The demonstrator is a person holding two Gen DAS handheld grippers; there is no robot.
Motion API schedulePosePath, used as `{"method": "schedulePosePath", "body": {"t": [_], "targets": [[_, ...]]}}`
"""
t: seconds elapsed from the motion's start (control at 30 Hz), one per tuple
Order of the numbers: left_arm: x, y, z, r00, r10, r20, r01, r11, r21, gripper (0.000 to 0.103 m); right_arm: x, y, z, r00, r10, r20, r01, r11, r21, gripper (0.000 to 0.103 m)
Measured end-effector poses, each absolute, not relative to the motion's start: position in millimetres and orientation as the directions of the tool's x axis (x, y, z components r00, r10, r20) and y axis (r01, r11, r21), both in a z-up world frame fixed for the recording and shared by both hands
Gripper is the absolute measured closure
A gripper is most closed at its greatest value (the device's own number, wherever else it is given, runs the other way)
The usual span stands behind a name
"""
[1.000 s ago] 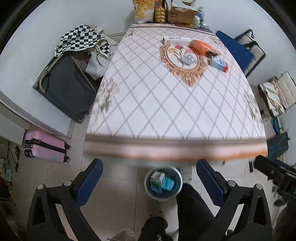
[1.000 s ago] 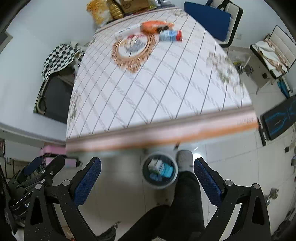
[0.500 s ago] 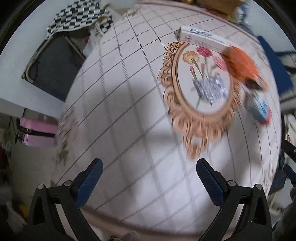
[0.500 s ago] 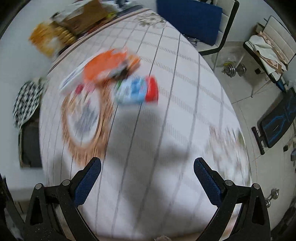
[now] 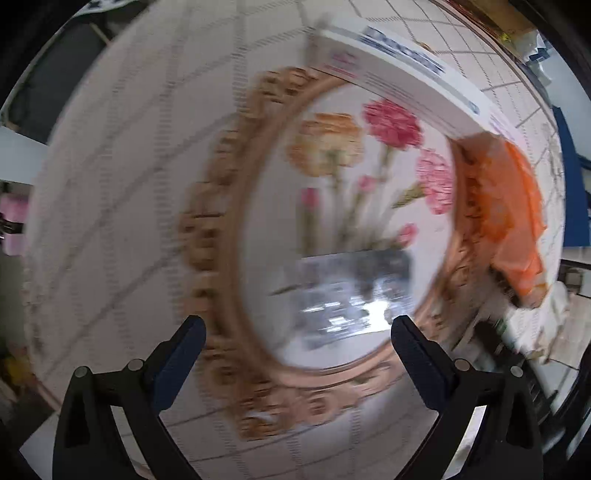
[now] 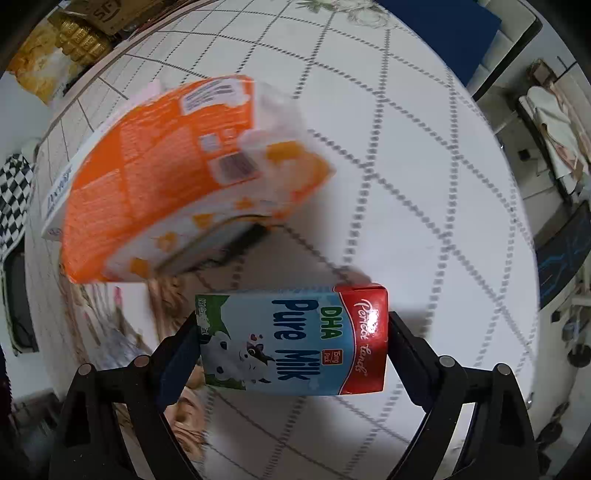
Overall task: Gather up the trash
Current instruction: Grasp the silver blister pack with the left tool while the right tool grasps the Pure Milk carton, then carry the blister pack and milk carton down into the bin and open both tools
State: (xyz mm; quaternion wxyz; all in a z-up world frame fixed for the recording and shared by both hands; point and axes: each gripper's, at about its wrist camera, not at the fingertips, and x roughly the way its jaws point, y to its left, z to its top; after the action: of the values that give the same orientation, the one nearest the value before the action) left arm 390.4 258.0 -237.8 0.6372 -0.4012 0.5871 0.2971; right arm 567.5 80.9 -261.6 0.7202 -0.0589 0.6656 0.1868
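In the right wrist view a blue and red milk carton [image 6: 295, 343] lies flat on the patterned tablecloth [image 6: 424, 184], between the open fingers of my right gripper [image 6: 293, 350]. An orange snack bag [image 6: 177, 177] lies just beyond it. In the left wrist view my left gripper [image 5: 295, 350] is open and empty, low over a silver foil wrapper [image 5: 351, 295] on the flower medallion. A long white box [image 5: 399, 81] lies beyond, the orange bag [image 5: 506, 206] to the right.
Snack bags and a cardboard box [image 6: 74, 40] stand at the table's far end. A blue chair [image 6: 443, 22] and other furniture stand off the right side. The white box also shows behind the orange bag in the right wrist view [image 6: 55, 206].
Both grippers have moved from over the floor bin, forward across the table and down to the trash. The right one now straddles the milk carton; the left one hovers over the foil wrapper.
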Motion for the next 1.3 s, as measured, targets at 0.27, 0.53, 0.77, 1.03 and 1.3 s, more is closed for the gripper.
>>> {"method": "schedulePosePath", "body": {"t": [0.27,0.53,0.77,1.03,1.3], "targets": [[415,247,-253,0.098,-0.078,-0.992,-0.866,0.484,-0.124,0.015,591,40,-268,0.038,0.187,-0.982,-0.262,0.95,0.17,0.009],[398,226,-237,0.094,0.08,-0.992,-0.785,0.619,-0.024,0.041,594,46,-269,0.042,0.204,-0.978,-0.285,0.941,0.184,0.009],[370,204,-220,0.12,0.135,-0.984,-0.722,0.691,0.007,0.041,579,30,-255,0.063,0.237,-0.97,-0.351,0.915,0.201,0.009],[283,170,-184,0.21,0.128,-0.969,-0.705,0.707,-0.059,0.041,534,9,-237,0.066,0.279,-0.958,-0.423,0.877,0.226,0.009],[223,157,-140,0.316,0.134,-0.939,-0.651,0.751,-0.111,0.041,440,-25,-197,0.074,0.346,-0.935,-0.484,0.832,0.27,0.009]]}}
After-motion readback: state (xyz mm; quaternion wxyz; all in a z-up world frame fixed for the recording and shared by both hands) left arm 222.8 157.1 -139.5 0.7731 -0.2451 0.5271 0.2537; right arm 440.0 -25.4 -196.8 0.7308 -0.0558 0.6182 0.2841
